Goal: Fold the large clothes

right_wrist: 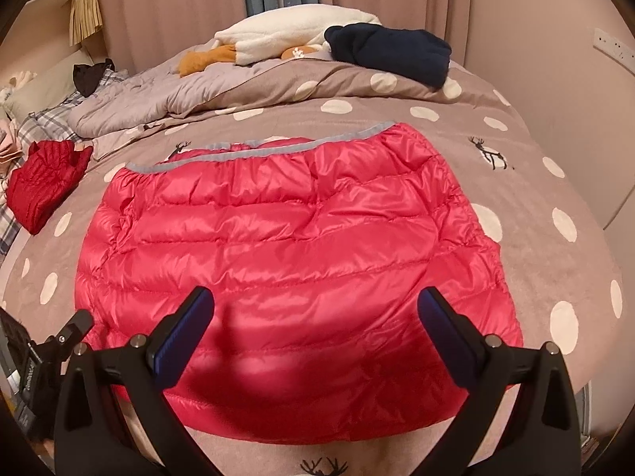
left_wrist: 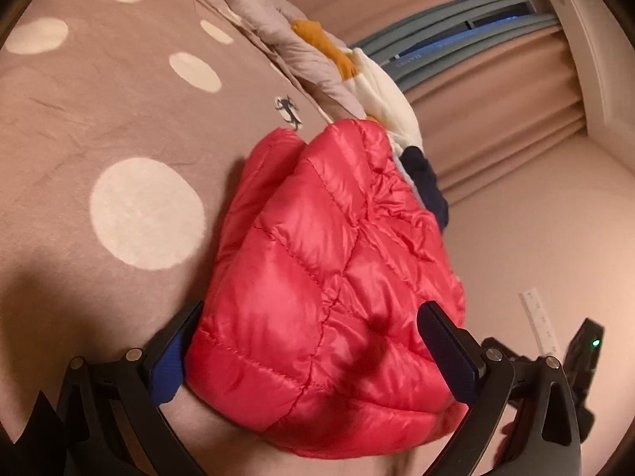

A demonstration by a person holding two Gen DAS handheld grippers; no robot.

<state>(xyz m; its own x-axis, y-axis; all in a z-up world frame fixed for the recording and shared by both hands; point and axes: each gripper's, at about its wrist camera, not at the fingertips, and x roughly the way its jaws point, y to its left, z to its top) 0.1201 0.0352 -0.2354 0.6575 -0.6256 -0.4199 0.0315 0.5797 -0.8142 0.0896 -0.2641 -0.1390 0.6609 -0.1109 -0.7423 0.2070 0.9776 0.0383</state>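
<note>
Left gripper: jaws spread wide and released, holding nothing; the near corner of the red down jacket sits between and just ahead of the two fingers, bulging up into the gap.
Jacket from the left jaws: it runs forward and away from them, along the edge of the bed, its far end near the navy garment.
Right gripper: jaws also spread and released, empty; they hover over the jacket's near folded edge, whether touching it I cannot tell.
Jacket from the right jaws: dead ahead and lying flat on the dotted bedspread, long axis crosswise to the fingers, grey-trimmed hem at the far side.
Nearer hand: by my reading both are at the jacket, the left at its end, the right at the middle of its near edge.
Deciding relation: the near edge lies across the right jaws, so a fold away toward the hem looks the likely move.
Material: shiny, slippery shell, quilted in puffy bands; it should spring back and slide.
Bedspread: matte, soft, brown with pale dots and small deer prints.
Beyond the right jaws: a cream fleece and the navy garment, well apart from the jacket; a second red garment far to the left.
</note>
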